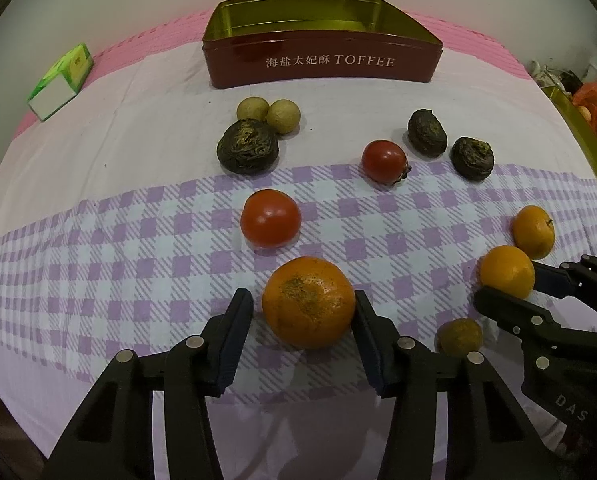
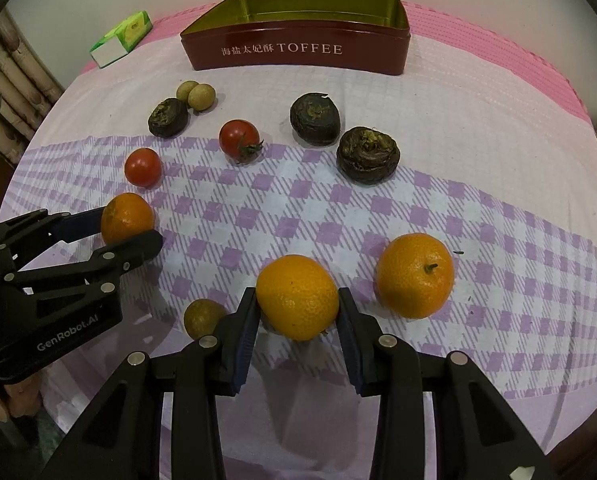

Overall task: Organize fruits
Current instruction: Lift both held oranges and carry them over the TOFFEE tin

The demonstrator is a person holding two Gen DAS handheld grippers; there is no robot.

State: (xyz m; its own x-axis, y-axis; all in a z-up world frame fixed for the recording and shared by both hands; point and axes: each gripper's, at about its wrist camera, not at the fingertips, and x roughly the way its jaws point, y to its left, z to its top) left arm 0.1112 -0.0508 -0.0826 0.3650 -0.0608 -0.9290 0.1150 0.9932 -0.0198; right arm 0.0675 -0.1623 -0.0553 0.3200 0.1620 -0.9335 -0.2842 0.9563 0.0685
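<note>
Currently catalogued, with places given against the toffee tin:

- Toffee tin: red outside, gold inside, lid off, nothing seen within; set at the far edge of the checked cloth.
- Left gripper: fingers set either side of the speckled orange, nearest fruit in front of the tin in the left wrist view. The right pad is seen touching the skin; a thin gap appears to remain at the left pad, so the jaws are counted as closing round the fruit and not yet pinching it.
- Right gripper: pads pressed to both sides of the smooth orange, which is held well in front of the tin.
- Stemmed orange: lying loose on the cloth, just right of the held one.
- Two tomatoes: between the oranges and the tin.
- Three dark wrinkled fruits: nearer the tin, one beside a pair of pale round fruits.
- One small brownish fruit: beside the right gripper, far from the tin.
- Green carton: left of the tin, no part of the task.

Step in hand, as judged: oranges are being taken up, one per gripper. Next move calls for the left grip to be completed, both fruits lifted clear of the tomatoes, carried over the tin's near wall and released inside
</note>
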